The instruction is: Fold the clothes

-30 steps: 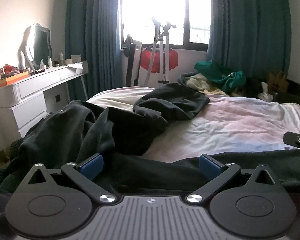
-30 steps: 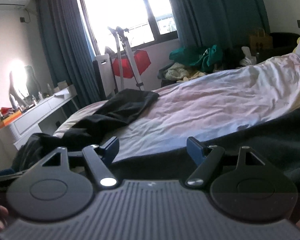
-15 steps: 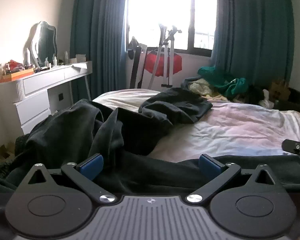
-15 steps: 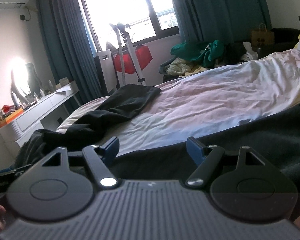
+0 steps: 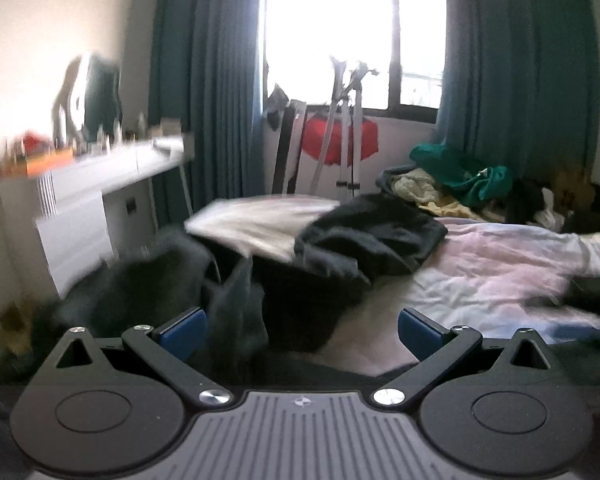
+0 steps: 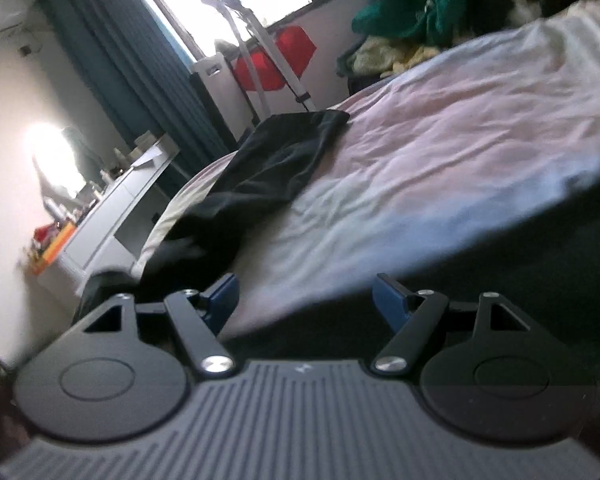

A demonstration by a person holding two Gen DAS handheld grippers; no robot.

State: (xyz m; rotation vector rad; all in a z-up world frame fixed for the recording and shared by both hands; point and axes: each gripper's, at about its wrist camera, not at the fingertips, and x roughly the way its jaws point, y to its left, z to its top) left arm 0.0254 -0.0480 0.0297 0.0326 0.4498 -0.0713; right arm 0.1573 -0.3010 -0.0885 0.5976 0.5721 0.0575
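Note:
A black garment lies crumpled across the bed, spilling over the near left corner. My left gripper is open just above it, a dark grey fold rising beside its left blue pad. In the right wrist view the same black garment trails toward the bed's far corner. Another dark stretch of cloth lies right under my right gripper. That gripper is open and tilted, with nothing between its fingers. Both views are motion-blurred.
A white dresser with a mirror stands left of the bed. Teal curtains frame a bright window. A tripod and something red stand beyond the bed. A heap of green and yellow clothes lies at the far right.
Both grippers have moved, blurring the views. The left view rose and shifted, showing more bare sheet between the fingers. The right view rolled to one side and dropped closer to the bed.

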